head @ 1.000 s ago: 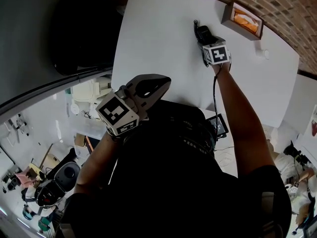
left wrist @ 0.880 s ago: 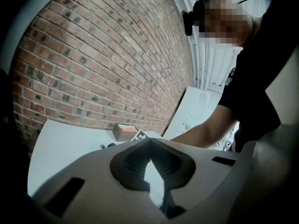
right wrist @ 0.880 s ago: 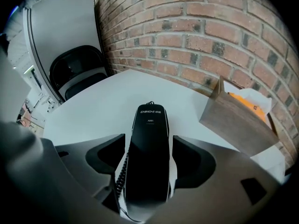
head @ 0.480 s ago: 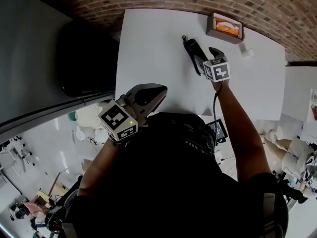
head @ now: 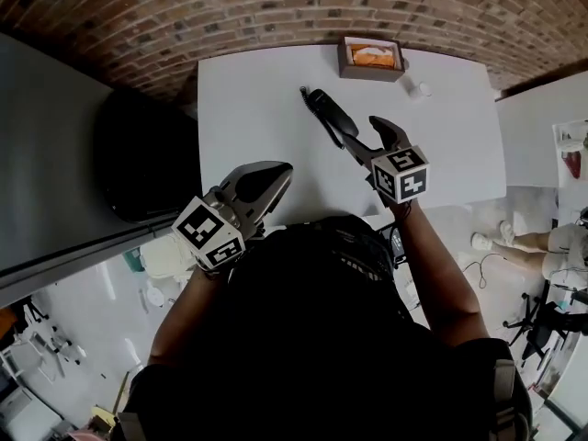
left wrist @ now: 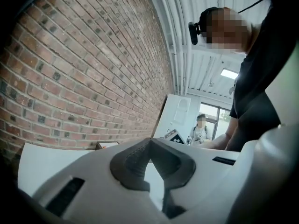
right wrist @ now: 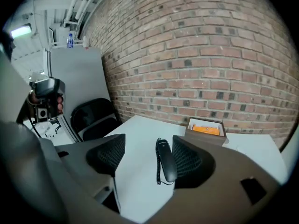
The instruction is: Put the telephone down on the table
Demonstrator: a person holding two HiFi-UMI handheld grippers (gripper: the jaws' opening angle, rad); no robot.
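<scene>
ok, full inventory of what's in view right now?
telephone: 1, black with coiled cord, lying on the table, just ahead of the right gripper
table: 1, white, against the brick wall
box: 1, brown with orange contents, far table edge by the wall
small object: 1, white, right of the box; too small to identify
chair: 1, black, left of the table
brick wall: 1, red-brown, behind the table
right gripper: 1, grey, over the table, fingers apart, nothing held
left gripper: 1, light grey, at the near table edge, fingers together, empty
</scene>
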